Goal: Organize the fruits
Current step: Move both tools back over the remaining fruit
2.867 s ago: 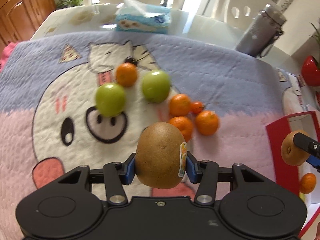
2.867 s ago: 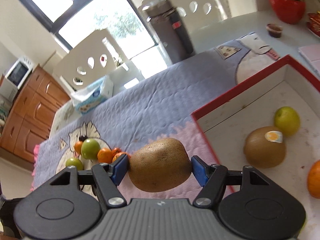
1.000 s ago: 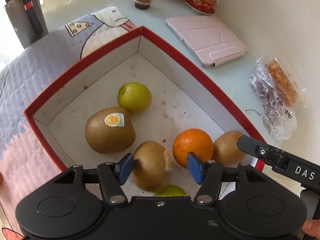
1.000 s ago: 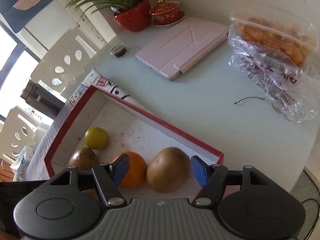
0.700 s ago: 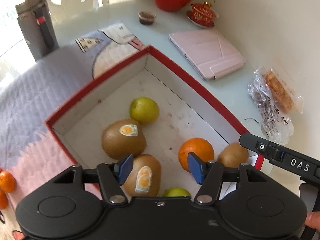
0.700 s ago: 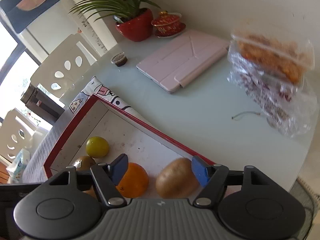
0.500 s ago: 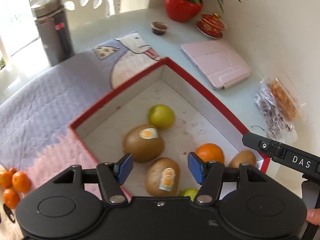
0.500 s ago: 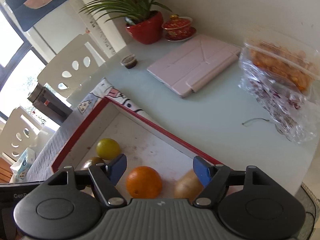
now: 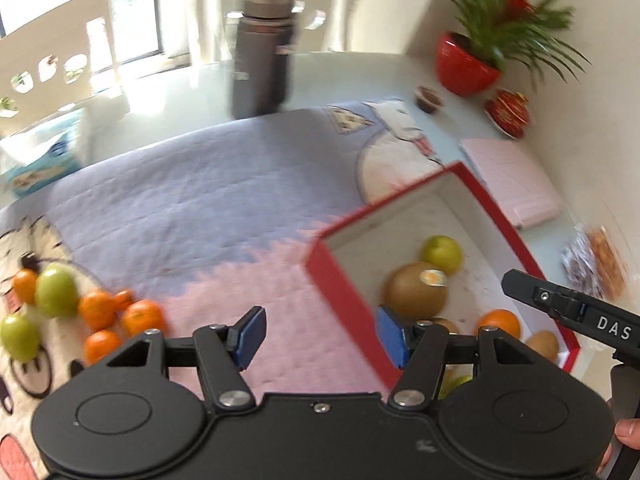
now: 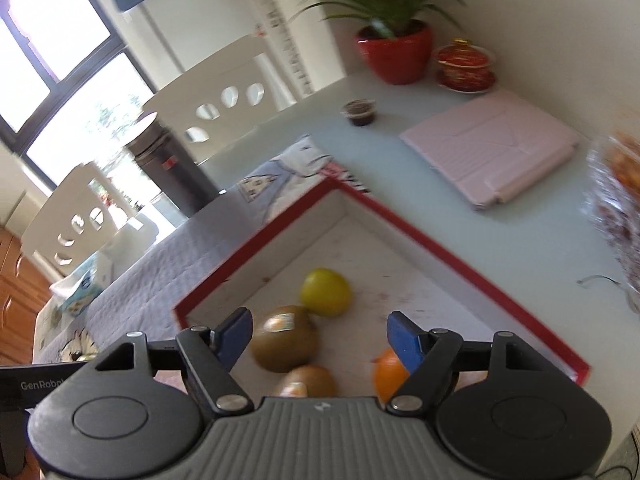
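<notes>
The left gripper (image 9: pixel 320 334) hangs with its jaws spread wide and nothing between them, above the pink part of the quilted mat (image 9: pixel 208 204). Off to its left lies a loose cluster of mandarins (image 9: pixel 120 316) and green apples (image 9: pixel 56 290) on the mat. Just ahead to its right stands the red-rimmed box (image 9: pixel 344 292), holding a green apple, a stickered kiwi (image 9: pixel 416 290), an orange (image 9: pixel 499 322) and another kiwi at the near corner. The right gripper (image 10: pixel 319 338) is also wide apart and empty, poised over the box (image 10: pixel 448 252); straight ahead between its fingers sit a yellow-green apple (image 10: pixel 326 292) and a kiwi (image 10: pixel 285 344), with a second kiwi (image 10: pixel 309 380) and an orange (image 10: pixel 388 372) close under it. Beyond the box to the right lies a pink folded case (image 10: pixel 490 150).
</notes>
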The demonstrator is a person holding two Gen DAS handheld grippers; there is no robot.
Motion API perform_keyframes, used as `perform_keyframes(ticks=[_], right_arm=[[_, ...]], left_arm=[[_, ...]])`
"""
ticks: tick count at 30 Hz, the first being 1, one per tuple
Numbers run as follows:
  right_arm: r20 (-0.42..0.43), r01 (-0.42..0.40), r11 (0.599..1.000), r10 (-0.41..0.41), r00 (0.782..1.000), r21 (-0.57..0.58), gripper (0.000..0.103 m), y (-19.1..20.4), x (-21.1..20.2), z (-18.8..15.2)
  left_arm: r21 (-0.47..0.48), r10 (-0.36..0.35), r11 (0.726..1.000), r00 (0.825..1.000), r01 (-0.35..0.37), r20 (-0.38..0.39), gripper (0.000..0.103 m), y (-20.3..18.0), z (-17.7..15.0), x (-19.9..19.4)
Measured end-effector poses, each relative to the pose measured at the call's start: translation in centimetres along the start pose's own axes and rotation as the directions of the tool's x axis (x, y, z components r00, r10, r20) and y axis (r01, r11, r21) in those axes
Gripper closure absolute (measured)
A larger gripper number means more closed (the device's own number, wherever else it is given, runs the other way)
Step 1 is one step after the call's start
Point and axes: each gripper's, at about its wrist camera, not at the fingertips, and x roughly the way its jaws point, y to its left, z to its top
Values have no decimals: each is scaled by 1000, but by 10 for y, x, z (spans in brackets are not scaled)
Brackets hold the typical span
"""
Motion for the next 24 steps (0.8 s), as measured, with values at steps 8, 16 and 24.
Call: perform_keyframes(ticks=[8, 16, 24], right_arm=[[-37, -81, 992, 78, 996, -102, 27, 66, 19, 6], [-142, -200, 965, 177, 974, -170, 28, 134, 49, 3], [-277, -290, 932, 226, 934, -216, 32, 188, 90, -17]], left_arm=[[-139, 79, 987, 997, -75, 24, 32, 74, -18, -20], [-254, 127, 959, 992, -124, -4, 33, 147, -54, -29], [-316, 120, 941, 993, -120, -21, 36, 186, -74, -18]])
